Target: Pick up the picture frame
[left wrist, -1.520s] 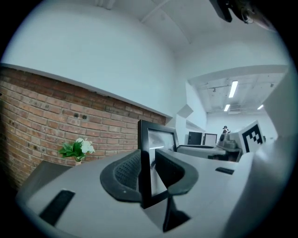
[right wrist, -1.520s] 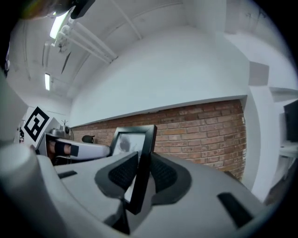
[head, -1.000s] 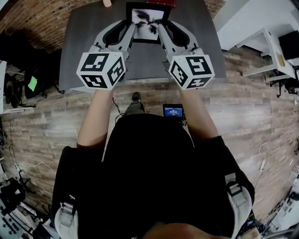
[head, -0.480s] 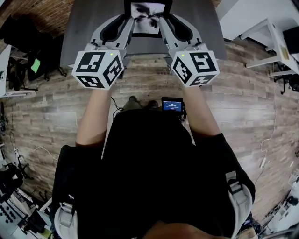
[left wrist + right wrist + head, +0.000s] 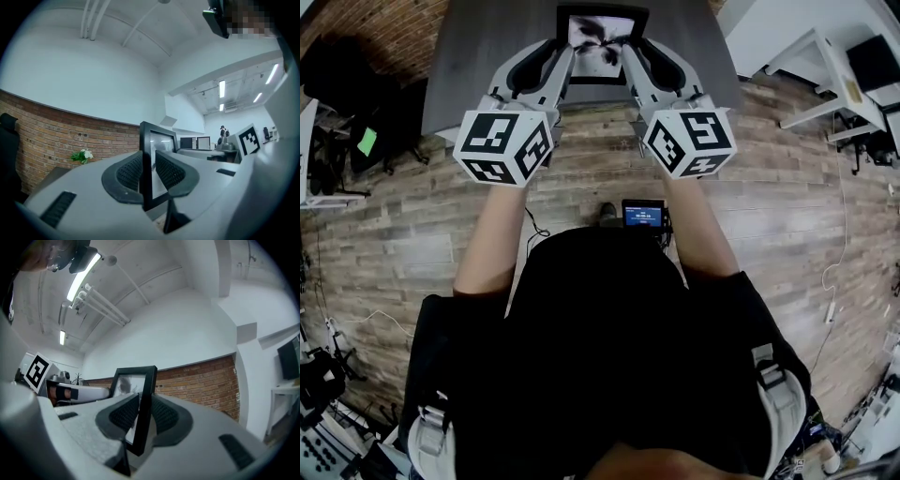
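The left gripper (image 5: 566, 56) and right gripper (image 5: 628, 58) each pinch a side edge of the picture frame (image 5: 602, 37) at the grey table (image 5: 483, 56); plank floor (image 5: 403, 225), brick wall (image 5: 51, 136).

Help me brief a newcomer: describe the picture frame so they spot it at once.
Find the dark grey tabletop at the head view's top edge. Over it, the left gripper and right gripper each clamp one side of a black rectangular picture frame. It alone shows a white print with a dark leafy shape.
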`<state>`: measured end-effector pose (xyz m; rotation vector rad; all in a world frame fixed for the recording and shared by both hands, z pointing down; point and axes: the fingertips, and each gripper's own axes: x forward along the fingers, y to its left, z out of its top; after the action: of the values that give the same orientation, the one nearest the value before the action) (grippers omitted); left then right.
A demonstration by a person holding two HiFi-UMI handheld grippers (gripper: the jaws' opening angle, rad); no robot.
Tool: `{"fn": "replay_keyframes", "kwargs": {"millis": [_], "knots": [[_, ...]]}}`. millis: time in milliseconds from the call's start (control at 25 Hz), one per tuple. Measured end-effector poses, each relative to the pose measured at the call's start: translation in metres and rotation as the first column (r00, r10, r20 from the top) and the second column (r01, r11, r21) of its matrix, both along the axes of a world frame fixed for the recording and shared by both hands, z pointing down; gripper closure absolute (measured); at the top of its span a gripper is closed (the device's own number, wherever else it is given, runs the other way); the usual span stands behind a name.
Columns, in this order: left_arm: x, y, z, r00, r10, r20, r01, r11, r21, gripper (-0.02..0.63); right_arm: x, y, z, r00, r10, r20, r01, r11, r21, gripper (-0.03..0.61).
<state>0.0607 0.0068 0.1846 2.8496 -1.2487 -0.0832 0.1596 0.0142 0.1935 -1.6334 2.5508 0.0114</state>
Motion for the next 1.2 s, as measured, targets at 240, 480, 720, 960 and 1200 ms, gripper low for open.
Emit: {"fn": "replay_keyframes", "kwargs": {"millis": [240, 480, 720, 960, 1200], "knots": [[-0.045, 0.048, 0.015, 1.000, 0.018, -0.011, -0.018, 0.999, -0.035, 0.537, -0.044, 0.047, 0.011, 1.000, 0.009, -0.016, -0.009, 0.999, -0.031, 0.489], [-0.097, 0.096, 0.036, 0.999, -0.001, -0.039, -0.002, 0.997, -0.072, 0.537, -0.097, 0.096, 0.034, 0.999, -0.010, -0.047, 0.006, 0.997, -0.080, 0.489], [-0.110, 0.132, 0.051, 0.998, -0.006, -0.058, 0.001, 0.996, -0.092, 0.537, -0.110, 0.133, 0.048, 0.998, -0.016, -0.065, 0.009, 0.994, -0.107, 0.489], [-0.098, 0.155, 0.053, 0.998, -0.040, -0.053, 0.035, 0.995, -0.095, 0.537, -0.098, 0.153, 0.046, 0.997, -0.060, -0.057, 0.055, 0.994, -0.092, 0.489], [-0.064, 0.168, 0.048, 0.998, -0.054, -0.042, 0.050, 0.994, -0.093, 0.540, -0.063, 0.166, 0.043, 0.995, -0.087, -0.050, 0.082, 0.992, -0.096, 0.490]]}}
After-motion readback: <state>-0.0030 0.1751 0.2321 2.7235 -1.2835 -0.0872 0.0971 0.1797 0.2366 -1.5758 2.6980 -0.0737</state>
